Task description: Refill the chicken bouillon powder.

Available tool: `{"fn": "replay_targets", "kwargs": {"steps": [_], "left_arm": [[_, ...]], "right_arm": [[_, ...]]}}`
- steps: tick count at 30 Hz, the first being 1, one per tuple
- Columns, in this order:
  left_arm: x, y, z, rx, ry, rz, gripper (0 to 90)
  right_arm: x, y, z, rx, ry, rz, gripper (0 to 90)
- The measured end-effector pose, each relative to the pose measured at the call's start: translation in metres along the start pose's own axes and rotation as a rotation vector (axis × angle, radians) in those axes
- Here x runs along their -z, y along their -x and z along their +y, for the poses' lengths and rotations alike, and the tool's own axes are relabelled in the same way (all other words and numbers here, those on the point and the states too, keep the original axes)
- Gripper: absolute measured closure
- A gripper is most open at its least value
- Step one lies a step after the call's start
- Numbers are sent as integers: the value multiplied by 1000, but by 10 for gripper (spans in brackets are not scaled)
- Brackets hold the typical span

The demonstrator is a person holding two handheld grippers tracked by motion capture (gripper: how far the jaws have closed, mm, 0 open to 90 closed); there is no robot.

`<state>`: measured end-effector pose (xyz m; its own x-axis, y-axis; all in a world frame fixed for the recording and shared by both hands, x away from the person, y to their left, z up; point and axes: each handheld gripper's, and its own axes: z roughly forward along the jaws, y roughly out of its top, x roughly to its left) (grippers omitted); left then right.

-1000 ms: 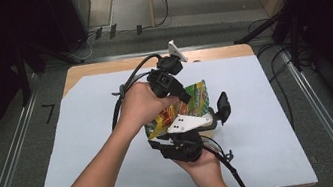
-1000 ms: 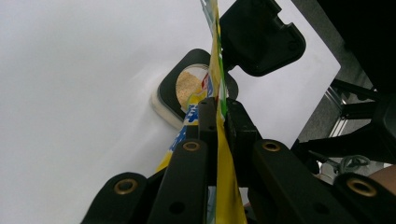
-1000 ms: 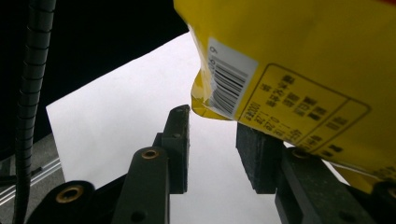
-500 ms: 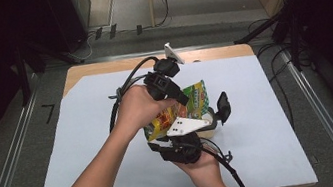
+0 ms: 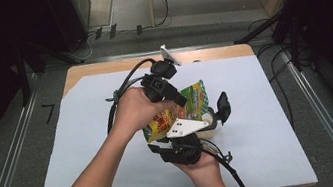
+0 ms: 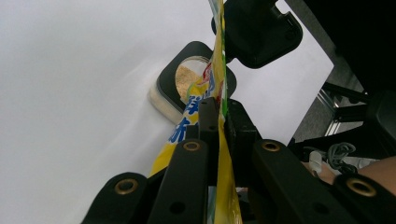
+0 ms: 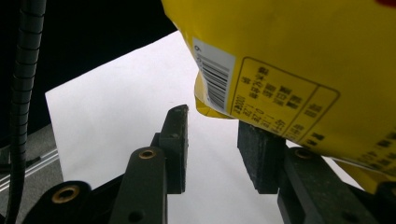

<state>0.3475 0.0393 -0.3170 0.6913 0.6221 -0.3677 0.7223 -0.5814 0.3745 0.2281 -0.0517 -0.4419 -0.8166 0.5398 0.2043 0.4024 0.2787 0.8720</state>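
The left gripper (image 5: 175, 97) sits just past the middle of the tabletop (image 5: 87, 151), toward 12 o'clock in the high view, with its jaws clamped together on a yellow and green snack pouch (image 5: 184, 108). In the left gripper view the pouch (image 6: 219, 93) runs edge-on between the two black jaws, pinched flat and rising away from them, with blue print on its yellow face. Beyond it, at about 11 o'clock from the jaws, a small clear container (image 6: 187, 88) with a black rim stands on the white sheet and holds a tan, crumb-like filling; the far end of the pouch hangs directly above its opening. Whether the pouch touches the rim cannot be told.

The right gripper (image 5: 187, 143) lies at 6 o'clock from the pouch in the high view, close under it, a grey three-cornered plate (image 5: 186, 127) on top. In the right gripper view its jaws (image 7: 215, 144) stand apart with white sheet showing between them, and the yellow back of the pouch (image 7: 299, 70), with a barcode and a printed panel, hangs over the right-hand jaw at about 1 o'clock. The pouch is not gripped there.

In the high view the container (image 5: 209, 129) shows at 3 o'clock from the right gripper, partly hidden by the pouch.
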Motion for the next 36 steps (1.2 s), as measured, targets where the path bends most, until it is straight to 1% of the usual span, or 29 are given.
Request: {"fn": "replay_targets", "kwargs": {"steps": [7,11,17,24,27,31,36], "left_arm": [[1,-2,-6,-5,15,-12,879],[1,-3,-10,-7,28,-19,879],[2,-7,-19,-15,55,-36,882],[3,-13,-28,-7,80,-58,880],[3,-14,-33,-12,90,-65,880],[5,-16,-39,-15,98,-60,887],[5,-22,-48,-13,121,-76,890]], "right_arm": [[-1,1,-3,8,-6,7,634],[0,2,-5,2,-9,15,630],[-1,2,-8,12,-23,9,630],[-3,3,-12,15,-43,15,624],[-4,3,-13,23,-52,17,624],[-6,3,-17,28,-61,10,618],[-8,5,-20,24,-71,8,618]]}}
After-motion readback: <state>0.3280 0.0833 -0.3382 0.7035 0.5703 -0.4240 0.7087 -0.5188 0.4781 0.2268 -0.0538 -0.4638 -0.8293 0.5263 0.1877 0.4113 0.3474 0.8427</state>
